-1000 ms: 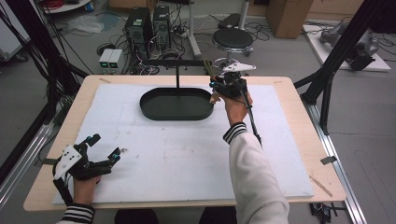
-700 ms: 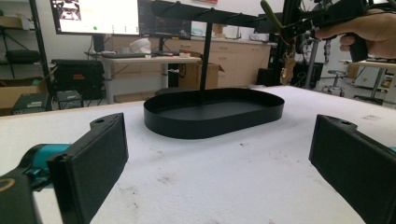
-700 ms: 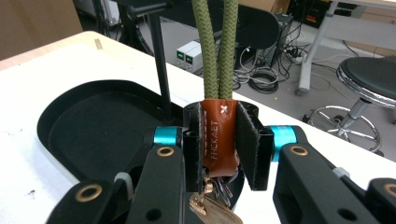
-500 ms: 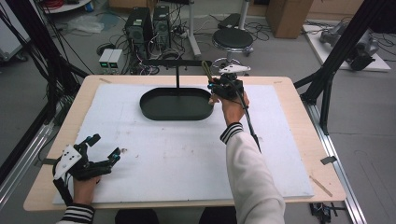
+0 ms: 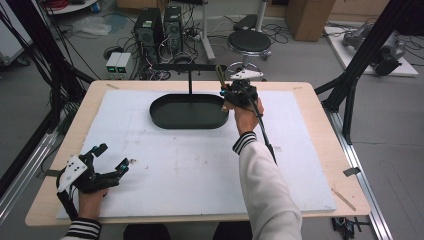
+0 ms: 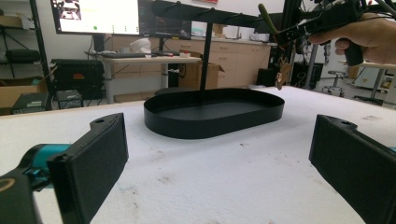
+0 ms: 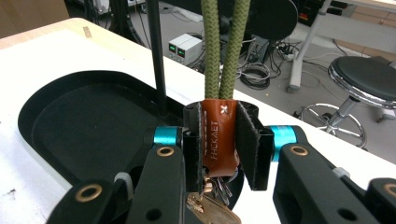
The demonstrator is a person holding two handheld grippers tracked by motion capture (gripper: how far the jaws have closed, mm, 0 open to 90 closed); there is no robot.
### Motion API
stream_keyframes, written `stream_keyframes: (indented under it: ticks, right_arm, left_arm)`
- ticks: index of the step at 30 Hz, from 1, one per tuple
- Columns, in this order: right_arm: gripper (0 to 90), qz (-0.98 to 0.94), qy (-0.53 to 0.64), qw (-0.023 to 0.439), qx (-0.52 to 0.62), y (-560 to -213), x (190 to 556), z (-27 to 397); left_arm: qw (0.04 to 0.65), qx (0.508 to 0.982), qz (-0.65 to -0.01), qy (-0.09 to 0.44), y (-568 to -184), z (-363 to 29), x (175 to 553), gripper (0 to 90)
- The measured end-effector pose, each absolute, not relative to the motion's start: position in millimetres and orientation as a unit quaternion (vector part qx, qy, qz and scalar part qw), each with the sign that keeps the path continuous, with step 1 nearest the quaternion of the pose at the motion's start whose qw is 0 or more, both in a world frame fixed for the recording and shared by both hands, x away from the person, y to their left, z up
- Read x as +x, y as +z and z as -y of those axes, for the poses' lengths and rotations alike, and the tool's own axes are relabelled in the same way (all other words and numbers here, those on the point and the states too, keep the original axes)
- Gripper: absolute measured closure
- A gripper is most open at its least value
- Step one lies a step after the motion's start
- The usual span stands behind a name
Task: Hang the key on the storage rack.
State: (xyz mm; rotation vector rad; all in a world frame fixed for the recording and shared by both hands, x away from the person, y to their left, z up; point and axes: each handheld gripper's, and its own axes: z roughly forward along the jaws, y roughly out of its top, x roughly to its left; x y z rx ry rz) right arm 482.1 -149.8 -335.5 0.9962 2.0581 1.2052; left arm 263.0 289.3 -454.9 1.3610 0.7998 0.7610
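Right gripper (image 7: 219,140) clamped on brown leather key fob with olive rope loop (image 7: 217,133), raised beside black T-shaped stand (image 5: 190,67) over black oval tray (image 5: 189,121) near tabletop's far edge. Hanging step; next: loop over crossbar. Left gripper (image 6: 219,154) wide open, empty.

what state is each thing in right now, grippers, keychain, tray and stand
right gripper: shut on keychain
keychain: clamped by its leather tab, green cord loop up, keys hanging below
left gripper: open, holding nothing
tray: bare inside, flat on the table
stand bar: nothing hung on it
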Motion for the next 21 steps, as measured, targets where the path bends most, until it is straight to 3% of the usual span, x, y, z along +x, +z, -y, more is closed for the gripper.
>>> stream_keyframes:
  ticks: [21]
  right_arm:
    - [73.1,-0.767,0.437,0.277,0.38,-334.4,490.0,136.1]
  left_arm:
    - [0.64,0.597,-0.351,0.333,-454.9,-289.6,263.1,4.9]
